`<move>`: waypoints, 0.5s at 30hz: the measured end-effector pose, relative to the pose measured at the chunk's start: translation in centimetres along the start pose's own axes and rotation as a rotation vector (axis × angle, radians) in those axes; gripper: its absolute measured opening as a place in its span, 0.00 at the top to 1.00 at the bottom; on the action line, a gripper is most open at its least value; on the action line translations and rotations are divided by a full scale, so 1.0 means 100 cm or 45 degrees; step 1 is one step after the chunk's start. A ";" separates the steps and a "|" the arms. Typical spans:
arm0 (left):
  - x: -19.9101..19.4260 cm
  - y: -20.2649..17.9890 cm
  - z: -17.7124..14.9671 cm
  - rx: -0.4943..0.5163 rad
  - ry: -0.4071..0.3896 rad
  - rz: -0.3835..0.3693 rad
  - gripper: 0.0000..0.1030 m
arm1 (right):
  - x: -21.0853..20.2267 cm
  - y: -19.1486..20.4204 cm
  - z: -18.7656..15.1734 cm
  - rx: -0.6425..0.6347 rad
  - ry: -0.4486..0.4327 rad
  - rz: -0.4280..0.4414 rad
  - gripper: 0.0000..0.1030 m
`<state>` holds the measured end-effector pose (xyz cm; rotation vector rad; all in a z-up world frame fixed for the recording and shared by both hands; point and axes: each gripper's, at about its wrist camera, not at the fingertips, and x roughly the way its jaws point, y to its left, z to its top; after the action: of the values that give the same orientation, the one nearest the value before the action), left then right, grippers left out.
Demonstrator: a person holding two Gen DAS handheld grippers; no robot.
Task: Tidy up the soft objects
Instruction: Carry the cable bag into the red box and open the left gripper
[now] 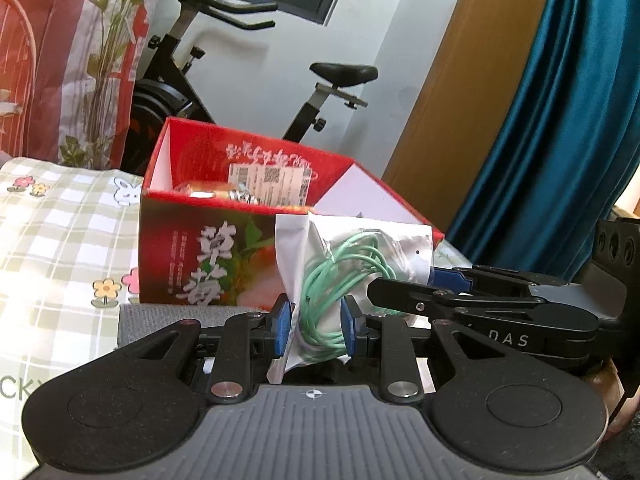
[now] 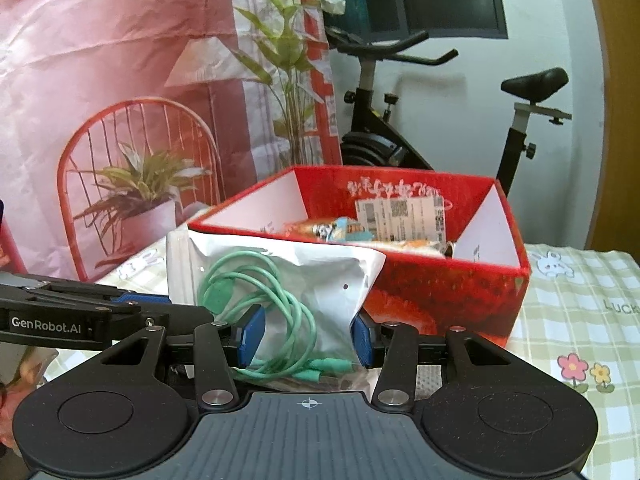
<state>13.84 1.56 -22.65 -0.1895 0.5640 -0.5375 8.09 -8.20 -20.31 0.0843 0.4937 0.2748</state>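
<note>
A clear plastic bag [image 1: 352, 248] with a coiled green cable [image 1: 336, 280] inside hangs between both grippers, just in front of the red cardboard box [image 1: 208, 256]. My left gripper [image 1: 314, 328] is shut on the bag's lower part, its blue pads pinching the plastic and cable. From the right, my right gripper [image 1: 436, 280] holds the same bag. In the right wrist view the bag [image 2: 280, 280] and cable [image 2: 256, 288] sit between the blue pads of my right gripper [image 2: 306, 336], which is shut on the bag. The open box [image 2: 440, 288] holds several packets.
The box stands on a green checked cloth [image 1: 60, 232] with flower and rabbit prints [image 2: 580, 300]. Behind it are an exercise bike [image 1: 312, 92], a pink printed backdrop [image 2: 120, 80], a wooden door frame and a blue curtain [image 1: 560, 120]. A grey mat [image 1: 160, 320] lies under the grippers.
</note>
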 end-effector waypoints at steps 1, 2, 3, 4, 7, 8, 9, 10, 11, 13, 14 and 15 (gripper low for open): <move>-0.001 0.000 0.003 -0.001 -0.009 -0.004 0.73 | -0.002 0.000 0.003 -0.003 -0.011 0.002 0.58; -0.003 -0.001 0.006 0.002 -0.021 -0.008 0.73 | -0.004 0.000 0.006 -0.007 -0.022 0.004 0.58; -0.004 -0.002 0.011 0.008 -0.033 -0.009 0.73 | -0.006 0.000 0.010 -0.014 -0.035 0.007 0.58; -0.005 -0.003 0.016 0.018 -0.047 -0.008 0.73 | -0.007 0.000 0.015 -0.021 -0.046 0.012 0.58; -0.005 -0.004 0.034 0.045 -0.083 0.004 0.73 | -0.005 -0.002 0.036 -0.062 -0.052 0.021 0.59; -0.004 -0.004 0.041 0.051 -0.097 0.007 0.73 | -0.004 -0.003 0.043 -0.068 -0.059 0.029 0.59; -0.003 -0.003 0.048 0.053 -0.108 0.006 0.73 | -0.003 -0.006 0.052 -0.065 -0.068 0.037 0.59; -0.001 -0.003 0.056 0.054 -0.119 0.006 0.73 | -0.001 -0.007 0.061 -0.060 -0.076 0.043 0.59; 0.001 -0.002 0.063 0.057 -0.126 0.006 0.73 | 0.000 -0.010 0.069 -0.058 -0.083 0.048 0.59; 0.009 0.000 0.075 0.063 -0.135 0.005 0.73 | 0.006 -0.016 0.084 -0.064 -0.096 0.051 0.59; 0.014 0.001 0.082 0.062 -0.133 0.000 0.73 | 0.009 -0.020 0.090 -0.069 -0.099 0.049 0.59; 0.018 0.003 0.086 0.059 -0.131 -0.005 0.73 | 0.013 -0.024 0.096 -0.077 -0.101 0.044 0.59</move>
<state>20.02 1.03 -16.41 -0.1729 0.4508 -0.5409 14.41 -10.27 -12.82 0.0448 0.4048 0.3184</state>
